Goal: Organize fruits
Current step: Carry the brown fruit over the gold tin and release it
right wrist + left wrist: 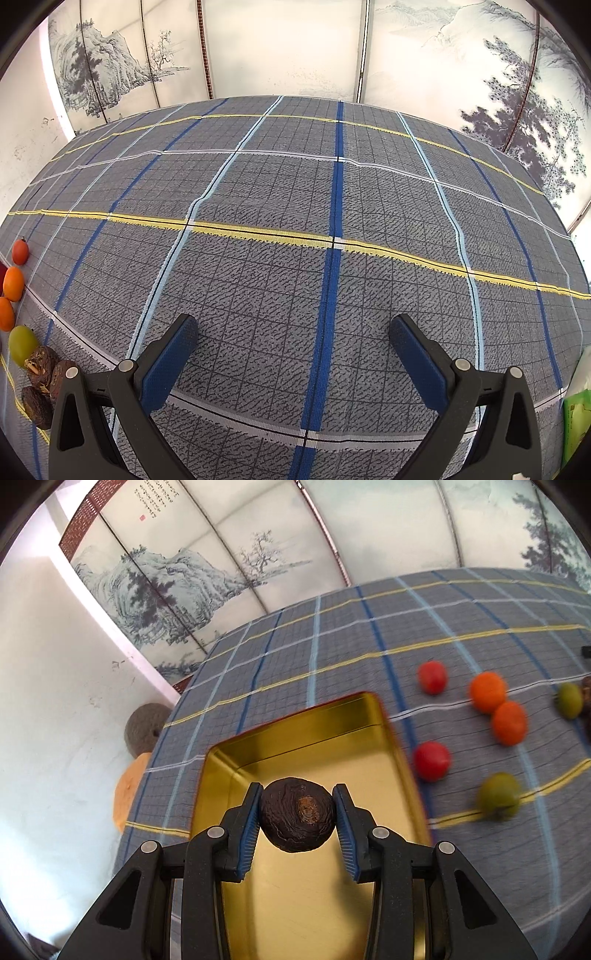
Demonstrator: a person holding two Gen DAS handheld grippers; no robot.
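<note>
My left gripper (297,819) has its blue pads pressed on both sides of a dark wrinkled fruit (297,815), held above the open gold tin (384,734), whose inside shows bare metal beneath and beyond the fruit. The tin sits on the grey checked tablecloth (332,642). From the held fruit, loose fruits lie on the cloth toward one to three o'clock: a red one (431,760) just beside the tin's right wall, a second red one (432,676) farther off, two orange ones (487,692) (509,723) touching each other, a green one (498,800) near three o'clock, and another green one (569,700) at the far right edge. My right gripper (293,350) hangs over bare cloth with its jaws spread wide and nothing between them. In its view, at eight to nine o'clock along the left edge, sit orange fruits (13,283), a green fruit (22,345) and three dark wrinkled fruits (40,363) bunched together.
</note>
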